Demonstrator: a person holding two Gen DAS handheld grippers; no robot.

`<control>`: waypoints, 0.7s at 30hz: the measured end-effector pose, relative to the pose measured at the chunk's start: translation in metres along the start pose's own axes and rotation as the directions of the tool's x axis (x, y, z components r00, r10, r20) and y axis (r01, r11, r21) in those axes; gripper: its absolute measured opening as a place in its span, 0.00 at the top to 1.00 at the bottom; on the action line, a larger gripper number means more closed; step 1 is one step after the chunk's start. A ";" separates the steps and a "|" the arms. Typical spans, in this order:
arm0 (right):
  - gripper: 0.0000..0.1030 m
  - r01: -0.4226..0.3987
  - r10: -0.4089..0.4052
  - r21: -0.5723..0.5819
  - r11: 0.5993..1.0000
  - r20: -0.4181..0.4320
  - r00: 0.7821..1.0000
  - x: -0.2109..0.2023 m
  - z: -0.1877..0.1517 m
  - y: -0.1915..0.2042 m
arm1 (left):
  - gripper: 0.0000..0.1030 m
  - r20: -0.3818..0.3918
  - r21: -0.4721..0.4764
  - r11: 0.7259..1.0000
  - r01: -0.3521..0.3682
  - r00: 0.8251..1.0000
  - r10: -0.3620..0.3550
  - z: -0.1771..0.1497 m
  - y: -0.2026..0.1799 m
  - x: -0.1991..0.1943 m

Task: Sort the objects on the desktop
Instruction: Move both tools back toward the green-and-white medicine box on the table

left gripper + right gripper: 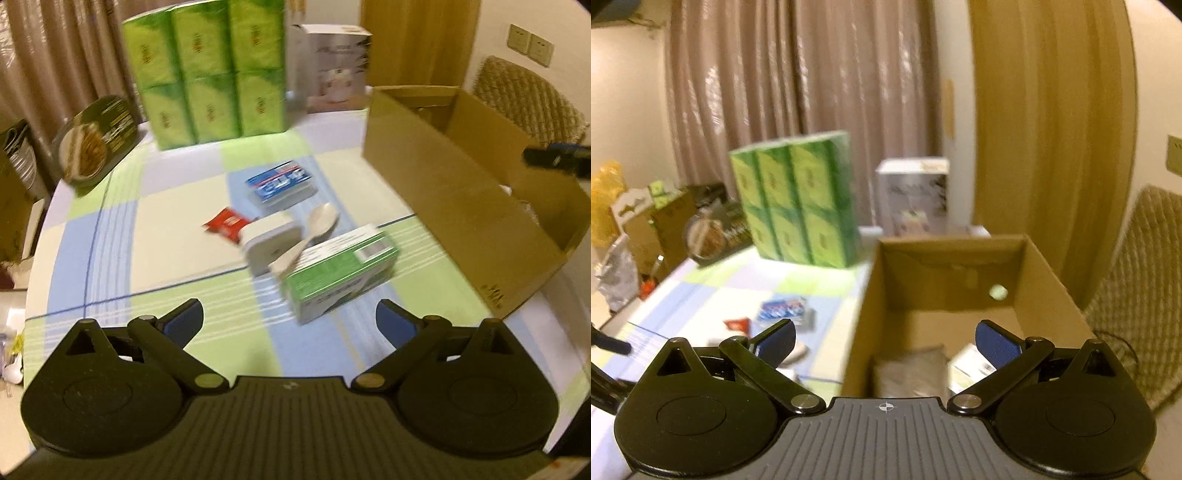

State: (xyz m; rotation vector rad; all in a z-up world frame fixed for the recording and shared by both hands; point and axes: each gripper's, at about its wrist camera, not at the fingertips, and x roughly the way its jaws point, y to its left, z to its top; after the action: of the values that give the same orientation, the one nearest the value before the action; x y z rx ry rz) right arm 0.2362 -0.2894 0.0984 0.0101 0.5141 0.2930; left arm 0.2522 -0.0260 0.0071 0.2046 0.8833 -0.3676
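Note:
My left gripper (290, 321) is open over the checked tablecloth (155, 221), nothing between its fingers. Just beyond it lies a green-and-white carton (340, 269). A pale plastic spoon (310, 236) leans across a white square container (271, 242). A red packet (225, 225) and a blue box (282, 184) lie farther back. My right gripper (886, 339) is open above the near rim of the open cardboard box (871, 295), empty. Inside the cardboard box lie a greyish bag (912, 369) and a white carton (967, 365).
A tall green tissue multipack (207, 70) and a white product box (332, 66) stand at the table's far side. A dark food package (96, 136) leans at the left edge. A wicker chair (524, 99) stands behind the cardboard box (454, 192). Curtains hang behind.

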 end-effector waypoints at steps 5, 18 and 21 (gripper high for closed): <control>0.02 -0.065 0.066 -0.044 0.997 0.024 0.998 0.004 0.000 0.027 | 0.05 0.000 -0.042 0.999 -0.001 1.000 0.001 -0.015 0.015 0.006; 0.02 -0.256 0.251 -0.152 0.955 -0.049 0.967 0.031 -0.012 0.088 | 0.05 -0.006 -0.073 0.997 -0.002 1.000 0.002 -0.038 0.040 0.019; 0.02 -0.279 0.263 -0.196 0.940 -0.104 0.959 0.040 -0.018 0.101 | 0.05 -0.009 -0.072 0.997 0.001 1.000 -0.001 -0.042 0.045 0.018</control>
State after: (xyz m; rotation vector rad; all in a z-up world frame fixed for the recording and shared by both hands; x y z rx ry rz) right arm 0.2335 -0.1823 0.0719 -0.1367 0.5566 0.6197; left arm 0.2504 0.0249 -0.0320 0.1391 0.9037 -0.3352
